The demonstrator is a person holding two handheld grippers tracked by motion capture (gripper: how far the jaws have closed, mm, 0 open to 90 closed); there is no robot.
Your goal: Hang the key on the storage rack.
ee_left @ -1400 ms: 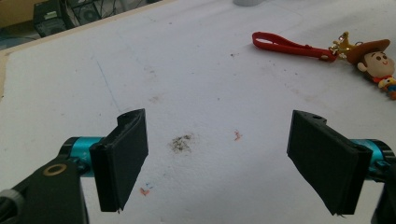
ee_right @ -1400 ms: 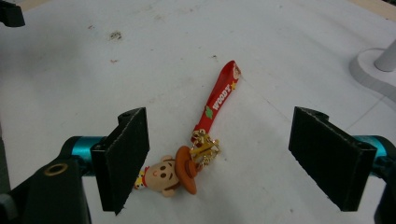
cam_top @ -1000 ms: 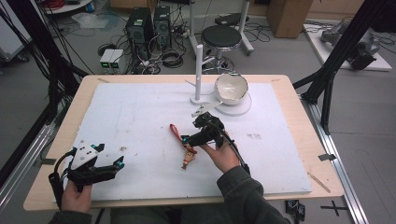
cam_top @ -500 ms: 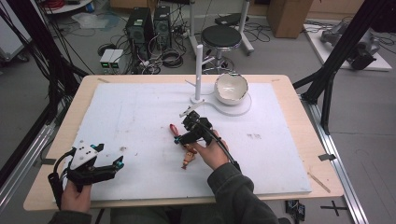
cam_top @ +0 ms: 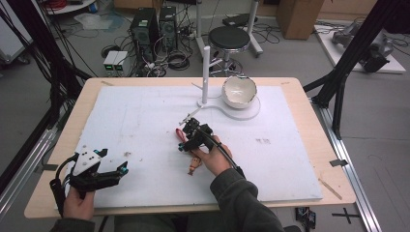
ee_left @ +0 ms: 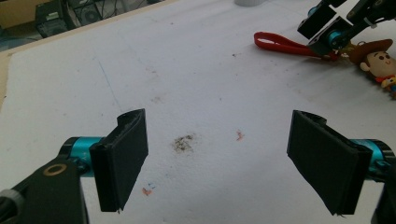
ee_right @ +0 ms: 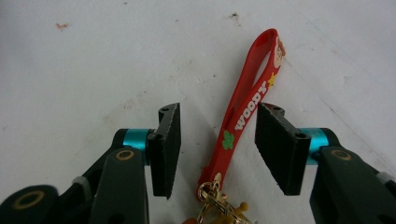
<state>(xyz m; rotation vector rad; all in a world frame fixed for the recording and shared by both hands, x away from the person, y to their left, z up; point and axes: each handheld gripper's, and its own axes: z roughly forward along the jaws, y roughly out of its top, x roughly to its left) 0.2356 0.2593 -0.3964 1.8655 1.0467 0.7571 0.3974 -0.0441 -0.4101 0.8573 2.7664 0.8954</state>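
A: Right gripper view: the right tool (ee_right: pixel 218 149) has just been closing, its jaws straddling the red strap (ee_right: pixel 243 116) flat on the desk (ee_right: pixel 84 60), not yet pinching.

B: Light, floppy rubber; mid-strap seems best. The left tool (ee_left: pixel 217 161) stands spread, well apart.
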